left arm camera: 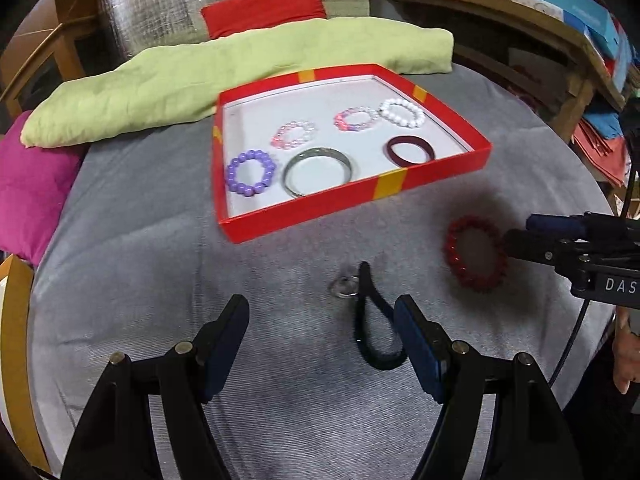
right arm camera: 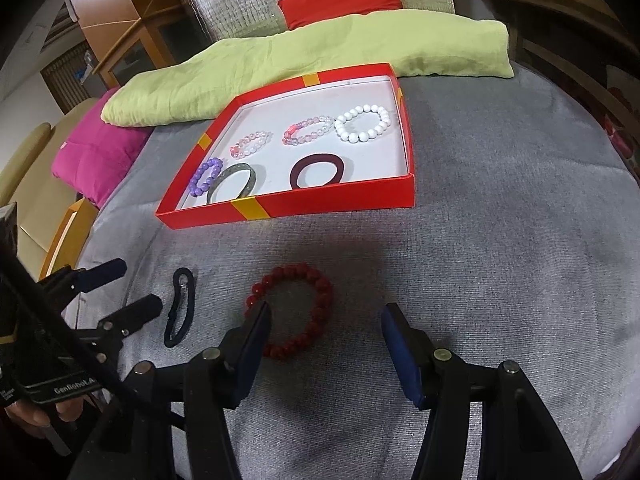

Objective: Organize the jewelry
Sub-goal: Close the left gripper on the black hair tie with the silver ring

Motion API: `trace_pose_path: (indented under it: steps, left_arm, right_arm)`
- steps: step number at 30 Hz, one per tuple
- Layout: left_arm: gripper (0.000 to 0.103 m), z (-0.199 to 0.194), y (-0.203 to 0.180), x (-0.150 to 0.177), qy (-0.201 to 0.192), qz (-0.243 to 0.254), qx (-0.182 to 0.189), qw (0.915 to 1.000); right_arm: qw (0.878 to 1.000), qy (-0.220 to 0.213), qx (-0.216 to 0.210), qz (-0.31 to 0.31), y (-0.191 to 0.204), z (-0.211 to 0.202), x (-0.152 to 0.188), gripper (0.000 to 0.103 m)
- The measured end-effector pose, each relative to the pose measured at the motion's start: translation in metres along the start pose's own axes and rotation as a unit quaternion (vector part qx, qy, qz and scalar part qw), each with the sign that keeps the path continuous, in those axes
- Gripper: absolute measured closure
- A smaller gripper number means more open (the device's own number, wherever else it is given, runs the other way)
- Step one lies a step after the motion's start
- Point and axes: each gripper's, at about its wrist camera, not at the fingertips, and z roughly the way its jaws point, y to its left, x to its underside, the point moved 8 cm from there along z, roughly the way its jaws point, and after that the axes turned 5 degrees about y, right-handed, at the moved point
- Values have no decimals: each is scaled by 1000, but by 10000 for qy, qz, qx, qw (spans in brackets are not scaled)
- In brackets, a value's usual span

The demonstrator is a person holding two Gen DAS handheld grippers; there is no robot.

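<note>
A red box lid (left arm camera: 440, 178) (right arm camera: 352, 200) on the grey cloth holds several bracelets: a purple one (left arm camera: 251, 173), a silver bangle (left arm camera: 318, 171), a dark red band (left arm camera: 409, 150), a white one (right arm camera: 363, 123) and two pink ones. A red bead bracelet (left arm camera: 476, 254) (right arm camera: 296, 312) lies on the cloth; my open right gripper (right arm camera: 324, 330) hovers over its near side, empty. A black band with a metal ring (left arm camera: 372, 316) (right arm camera: 180, 310) lies beside the right finger of my open, empty left gripper (left arm camera: 322, 322).
A green cushion (left arm camera: 224, 76) lies behind the box, with a red cushion (left arm camera: 264, 6) and a magenta one (left arm camera: 32, 184) nearby. A wooden shelf (left arm camera: 540, 28) with boxes stands at the right. Wooden chairs stand at the left.
</note>
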Motion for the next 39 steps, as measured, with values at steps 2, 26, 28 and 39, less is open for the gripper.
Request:
trace_pose_path:
  steps: [2,26,28,39]
  left_arm:
    - [27,1,-3,0,10,9,63,10000]
    - [81,16,1,6,251,-620,836,9943]
    - [84,17,-1,6,240,-590,864,9942]
    - [92,15,11,3,163,-777,853,9932]
  right_arm:
    - [10000,10,-14,-26,1,0,1,42]
    - [9975,-78,520,-466,12,14,6,91]
    - [9976,-102,521,-437,11,14,5,92]
    - [9983,-278,499,-85,-9,3,-3,92]
